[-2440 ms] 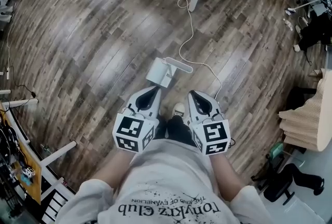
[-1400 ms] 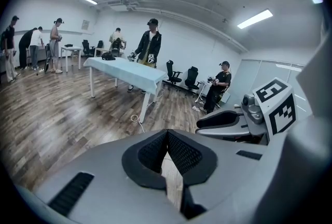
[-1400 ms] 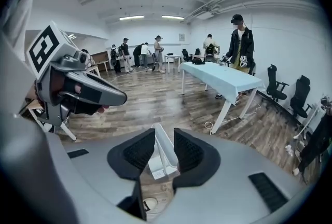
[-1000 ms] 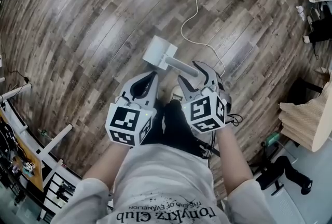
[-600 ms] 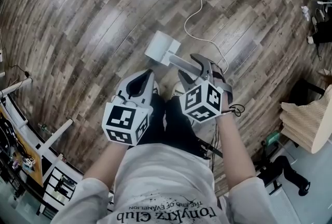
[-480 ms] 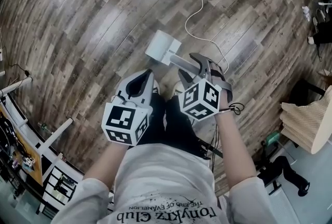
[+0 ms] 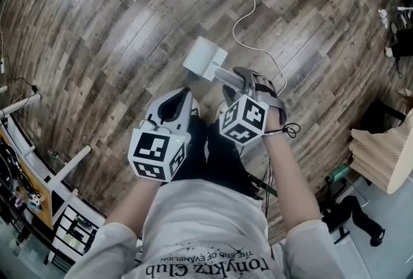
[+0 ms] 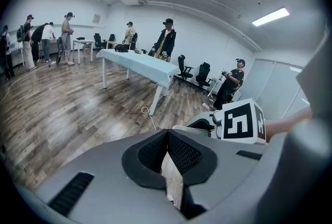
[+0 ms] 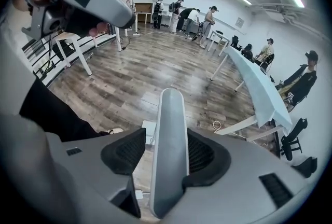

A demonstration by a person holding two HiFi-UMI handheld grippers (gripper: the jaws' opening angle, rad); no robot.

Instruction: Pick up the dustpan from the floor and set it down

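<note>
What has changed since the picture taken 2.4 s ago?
The right hand-held gripper moved forward and closed on the dustpan handle. The left hand-held gripper stayed shut and empty, and the dustpan itself does not seem to have moved.

the left hand-held gripper and the right hand-held gripper are pale grey with black ribbed pads. the cube on each is white with black square markers. the dustpan between the right one's jaws is white to light grey. the floor under both is brown-grey wood-grain planks with a pale sheen. ahead of the right one runs a white cable. behind both are a white shirt with black speckles and lettering, and black trousers. beyond the left one stands a pale blue table on white legs.
</note>
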